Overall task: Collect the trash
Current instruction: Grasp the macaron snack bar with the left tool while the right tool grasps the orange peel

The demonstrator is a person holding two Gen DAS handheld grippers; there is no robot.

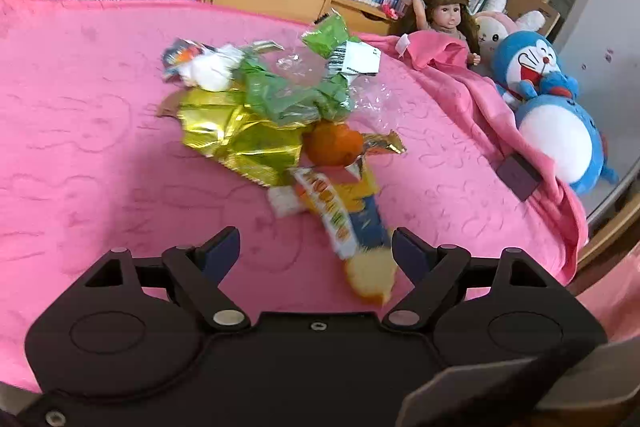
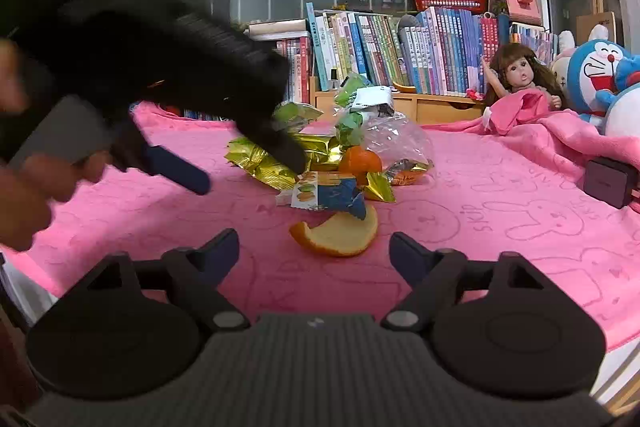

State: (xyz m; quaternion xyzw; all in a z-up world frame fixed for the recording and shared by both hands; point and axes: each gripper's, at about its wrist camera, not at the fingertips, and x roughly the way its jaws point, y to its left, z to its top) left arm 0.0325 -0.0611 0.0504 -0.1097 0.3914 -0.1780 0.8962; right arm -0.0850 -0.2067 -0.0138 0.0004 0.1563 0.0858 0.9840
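Note:
A trash pile lies on the pink blanket [image 1: 80, 131]: a gold foil wrapper [image 1: 240, 135], a green wrapper [image 1: 288, 95], white tissue [image 1: 212, 71], an orange [image 1: 334, 145], a blue-and-yellow snack wrapper [image 1: 344, 203] and a piece of orange peel [image 1: 370, 277]. My left gripper [image 1: 316, 243] hovers open above the near end of the pile, nothing pressed between its pads. In the right wrist view it hangs over the gold wrapper [image 2: 264, 163]. My right gripper [image 2: 314, 245] stands open just short of the peel [image 2: 340, 233], which lies before the snack wrapper [image 2: 328, 195] and the orange [image 2: 360, 161].
A doll [image 1: 446, 15] and blue plush toys [image 1: 532, 63] are tucked under the blanket at the right. A small dark box [image 1: 518, 173] lies near them. Bookshelves [image 2: 400, 55] and a window stand behind. A person's hand [image 2: 24, 195] holds the left gripper.

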